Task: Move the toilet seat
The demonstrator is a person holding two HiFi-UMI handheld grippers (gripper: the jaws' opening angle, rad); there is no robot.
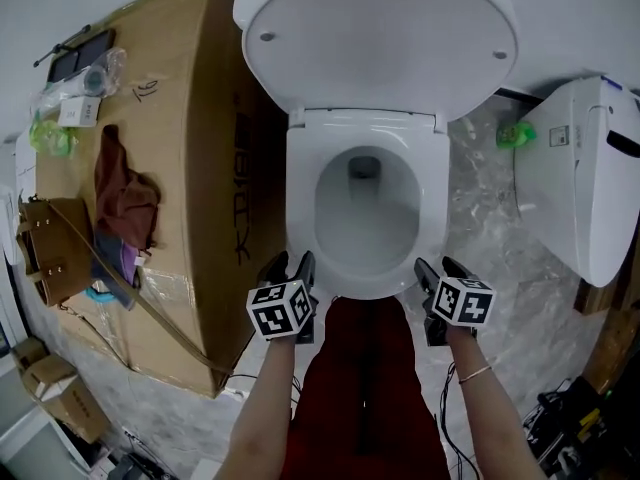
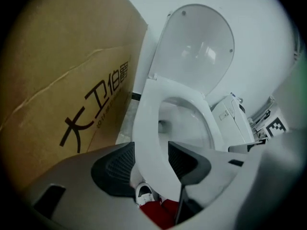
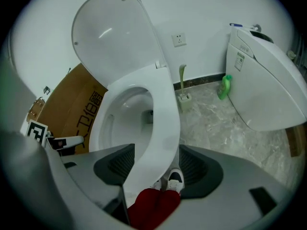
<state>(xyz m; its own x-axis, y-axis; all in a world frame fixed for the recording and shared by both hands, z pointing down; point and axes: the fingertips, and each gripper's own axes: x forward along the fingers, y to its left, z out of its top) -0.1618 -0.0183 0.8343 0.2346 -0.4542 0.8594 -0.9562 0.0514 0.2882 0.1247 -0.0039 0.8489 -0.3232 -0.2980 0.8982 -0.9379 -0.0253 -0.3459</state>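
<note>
Toilet seat [image 1: 302, 203] lies flat on the bowl [image 1: 366, 230], w/ the lid [image 1: 375, 28] up behind it & a cardboard box [image 1: 190, 118] just beside the bowl's left side. Left hand-held gripper [image 1: 290, 264] & right hand-held gripper [image 1: 440, 268] are at the seat's front edge, one per side. Both are released: jaws apart, seat rim between them, not clamped.

White toilet seat [image 1: 302, 208], brown cardboard box [image 1: 200, 118], grey marbled floor [image 1: 480, 248].

Red trousers [image 1: 365, 398], white shoes [image 3: 175, 178], thin bracelet [image 1: 474, 374]; grey left hand-held gripper [image 2: 151, 148], black ribbed pads [image 2: 117, 169]
</note>
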